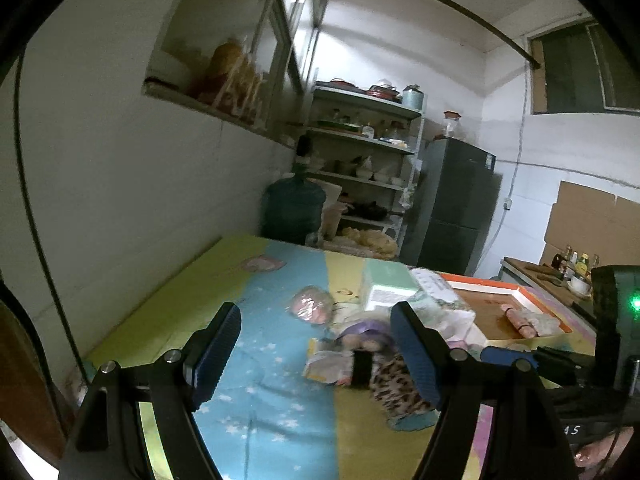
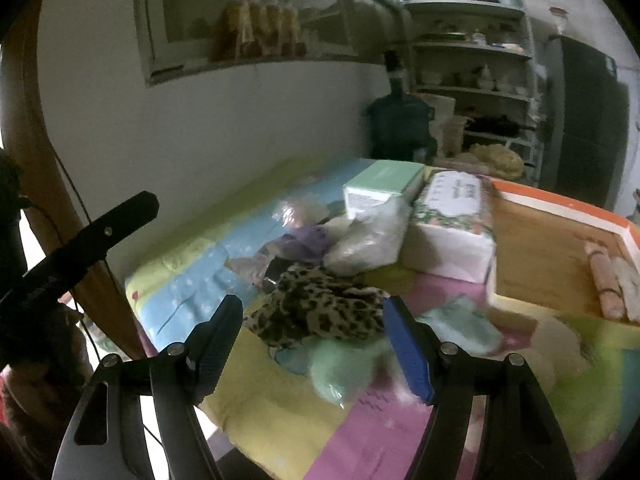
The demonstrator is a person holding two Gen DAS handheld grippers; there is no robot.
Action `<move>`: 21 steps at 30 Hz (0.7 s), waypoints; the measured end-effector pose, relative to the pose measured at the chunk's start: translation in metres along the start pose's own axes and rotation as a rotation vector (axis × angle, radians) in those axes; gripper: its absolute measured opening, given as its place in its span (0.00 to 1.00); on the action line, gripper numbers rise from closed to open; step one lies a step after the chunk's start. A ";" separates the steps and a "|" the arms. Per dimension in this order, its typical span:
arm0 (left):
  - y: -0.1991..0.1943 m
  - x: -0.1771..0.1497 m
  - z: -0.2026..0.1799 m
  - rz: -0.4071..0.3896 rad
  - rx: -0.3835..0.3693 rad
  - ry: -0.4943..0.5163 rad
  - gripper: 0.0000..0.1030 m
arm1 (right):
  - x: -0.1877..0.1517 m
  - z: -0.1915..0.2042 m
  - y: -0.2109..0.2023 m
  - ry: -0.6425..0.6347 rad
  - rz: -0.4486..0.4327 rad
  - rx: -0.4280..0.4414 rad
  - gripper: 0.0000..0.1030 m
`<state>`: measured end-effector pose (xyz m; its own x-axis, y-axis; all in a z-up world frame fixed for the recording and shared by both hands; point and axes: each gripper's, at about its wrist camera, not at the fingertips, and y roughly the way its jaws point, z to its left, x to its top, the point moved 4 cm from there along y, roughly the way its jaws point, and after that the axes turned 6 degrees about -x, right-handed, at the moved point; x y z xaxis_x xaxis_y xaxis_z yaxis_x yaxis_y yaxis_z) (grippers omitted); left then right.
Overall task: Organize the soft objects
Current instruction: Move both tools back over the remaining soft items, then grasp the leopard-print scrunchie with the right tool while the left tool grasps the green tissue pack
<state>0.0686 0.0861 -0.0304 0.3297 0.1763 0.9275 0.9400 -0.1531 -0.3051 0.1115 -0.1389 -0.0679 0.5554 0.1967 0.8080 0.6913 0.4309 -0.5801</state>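
Right wrist view: a leopard-print cloth (image 2: 316, 312) lies mid-mat, heaped with a mint fluffy piece (image 2: 344, 368) toward the near edge. Behind sit a tissue pack (image 2: 452, 216), its label too blurred to read, and a mint box (image 2: 380, 188). An orange-rimmed tray (image 2: 560, 204) holds rolled cloths (image 2: 608, 284). Right gripper (image 2: 316, 350) and left gripper (image 1: 316, 356) both hover spread apart, empty, above the colourful mat (image 1: 256, 288).

cloth pile (image 2: 316, 312) on mat (image 2: 280, 420) | tray (image 2: 560, 208) right w/ rolls (image 2: 606, 284) in it

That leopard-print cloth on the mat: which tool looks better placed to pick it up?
Probably the right tool: it is open with the leopard-print cloth just beyond its tips. The left tool, also open, points at the paler packets beside it.
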 end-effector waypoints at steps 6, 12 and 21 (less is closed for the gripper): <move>0.009 -0.011 0.021 0.030 0.004 -0.031 0.75 | -0.001 0.009 0.030 -0.058 0.064 -0.048 0.72; 0.018 -0.018 0.024 0.057 -0.008 -0.036 0.75 | -0.006 0.006 0.044 -0.080 0.100 -0.091 0.29; 0.032 -0.020 0.014 0.081 -0.037 -0.016 0.75 | -0.003 -0.002 0.027 -0.027 0.049 -0.022 0.14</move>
<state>0.0930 0.0914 -0.0615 0.4064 0.1769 0.8964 0.9062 -0.2032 -0.3708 0.1295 -0.1292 -0.0866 0.5767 0.2407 0.7807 0.6734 0.4009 -0.6211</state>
